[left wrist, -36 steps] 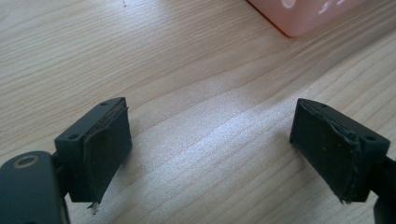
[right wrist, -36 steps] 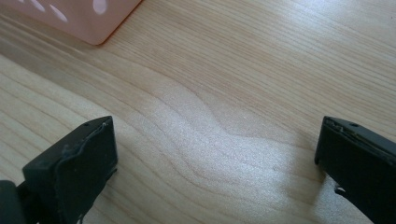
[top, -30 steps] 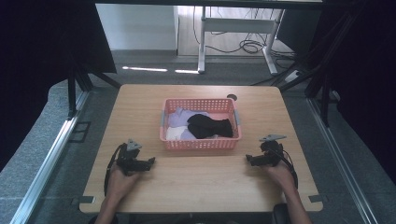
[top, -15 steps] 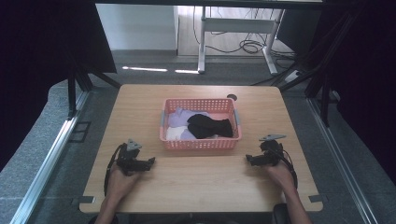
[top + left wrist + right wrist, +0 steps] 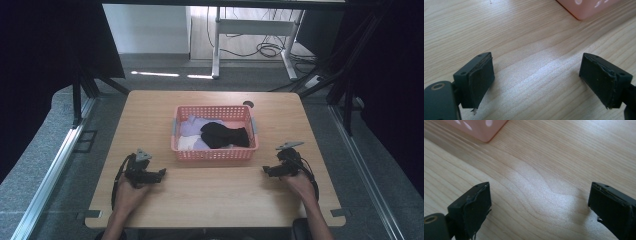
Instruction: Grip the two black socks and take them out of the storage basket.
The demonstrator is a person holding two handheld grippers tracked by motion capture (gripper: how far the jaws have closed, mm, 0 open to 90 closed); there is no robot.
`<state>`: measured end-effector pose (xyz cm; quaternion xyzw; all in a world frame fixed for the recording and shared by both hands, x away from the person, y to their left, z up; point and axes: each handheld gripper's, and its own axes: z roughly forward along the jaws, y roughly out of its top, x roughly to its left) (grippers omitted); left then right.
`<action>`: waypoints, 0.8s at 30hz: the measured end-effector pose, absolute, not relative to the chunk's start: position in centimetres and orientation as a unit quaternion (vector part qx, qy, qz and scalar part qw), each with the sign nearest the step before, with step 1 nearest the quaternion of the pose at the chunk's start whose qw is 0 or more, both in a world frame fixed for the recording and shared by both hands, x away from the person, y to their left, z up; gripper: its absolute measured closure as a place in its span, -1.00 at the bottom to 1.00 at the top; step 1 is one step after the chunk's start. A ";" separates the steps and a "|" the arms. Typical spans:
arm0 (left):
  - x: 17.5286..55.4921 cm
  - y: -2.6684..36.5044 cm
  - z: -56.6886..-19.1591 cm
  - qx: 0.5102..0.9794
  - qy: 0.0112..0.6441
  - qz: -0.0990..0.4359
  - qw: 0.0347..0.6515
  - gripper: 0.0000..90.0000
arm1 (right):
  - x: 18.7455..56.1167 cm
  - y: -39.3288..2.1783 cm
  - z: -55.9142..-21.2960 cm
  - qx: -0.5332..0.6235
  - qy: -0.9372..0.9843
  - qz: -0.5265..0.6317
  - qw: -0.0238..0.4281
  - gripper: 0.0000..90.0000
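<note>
A pink basket (image 5: 215, 152) is set at the middle of the wooden table (image 5: 215, 200), a little toward 12 o'clock from the centre. Inside it, a black cloth (image 5: 224, 135) is lain across the middle and toward 3 o'clock, a lilac cloth (image 5: 190, 127) is seen at 10 o'clock, and a white cloth (image 5: 186, 143) at 8 o'clock. The black cloth is partly laid over the lilac one.

The left gripper (image 5: 159, 173) is held low over the table at 8 o'clock from the basket, near its front left corner but apart from it. In the left gripper view, the left gripper (image 5: 536, 80) is seen with its jaws spread wide, nothing but bare wood between them, and a corner of the basket (image 5: 589, 10) is seen at 1 o'clock.

The right gripper (image 5: 266, 171) is held at 4 o'clock from the basket, near its front right corner and likewise apart from it. In the right gripper view, the right gripper (image 5: 539, 205) is seen with its jaws wide apart over bare wood, and a corner of the basket (image 5: 481, 130) is seen at 11 o'clock.

Each gripper is gripped by a hand, the left hand (image 5: 127, 192) and the right hand (image 5: 299, 184), with forearms brought in from 6 o'clock. A dark round hole (image 5: 247, 104) is seen in the table just beyond the basket's far right corner.
</note>
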<state>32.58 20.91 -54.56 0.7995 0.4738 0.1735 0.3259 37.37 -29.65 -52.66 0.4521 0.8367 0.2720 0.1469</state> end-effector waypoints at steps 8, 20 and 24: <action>32.6 20.9 -54.6 0.799 0.474 0.173 0.326 -0.73 | 37.5 -29.5 -50.7 0.445 0.834 0.296 0.136 -0.86; 32.6 20.9 -54.5 0.800 0.473 0.173 0.325 -0.73 | 37.8 -29.3 -48.6 0.431 0.840 0.302 0.129 -0.93; 32.6 20.9 -54.5 0.800 0.473 0.173 0.325 -0.73 | 38.0 -29.1 -47.7 0.423 0.845 0.301 0.129 -0.98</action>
